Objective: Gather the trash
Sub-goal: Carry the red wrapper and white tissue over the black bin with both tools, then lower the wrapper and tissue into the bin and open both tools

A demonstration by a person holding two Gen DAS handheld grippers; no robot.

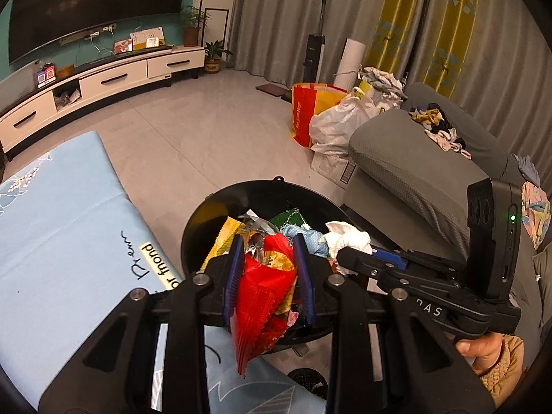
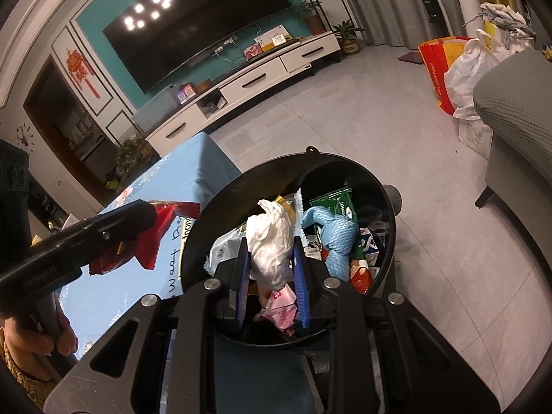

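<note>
**Two wrappers held over a full bin**

A black round trash bin (image 2: pixel 372 186) stands on the grey tiled floor (image 2: pixel 345 120), just beside the blue-clothed counter (image 1: pixel 62 227), already holding a green wrapper (image 2: pixel 336 203), a knotted blue cloth (image 2: pixel 334 238) and other packets. The left hand-held gripper (image 1: pixel 267 276) pinches a crumpled red snack wrapper (image 1: pixel 262 303) between its blue pads (image 1: pixel 233 276), the wrapper hanging above the bin's near rim, at the counter's edge. The right hand-held gripper (image 2: pixel 270 276) is pressed onto a crumpled white tissue (image 2: pixel 270 238) and a pink-and-white packet (image 2: pixel 281 310) below it, both held over the bin's opening. In the right wrist view the left gripper comes in from the left, red wrapper in its jaws, above the counter beside the bin. A grey sofa (image 1: pixel 414 158) sits to the right of the bin, with loose clothes (image 1: pixel 438 127) on it. Near the sofa's far end stand a red-and-yellow shopping bag (image 1: pixel 310 110) and a white plastic bag (image 1: pixel 334 124). Well beyond, a white TV cabinet (image 2: pixel 255 82) runs along the wall beneath a large dark television (image 2: pixel 203 27), with grey curtains (image 1: pixel 276 17) to the right.
</note>
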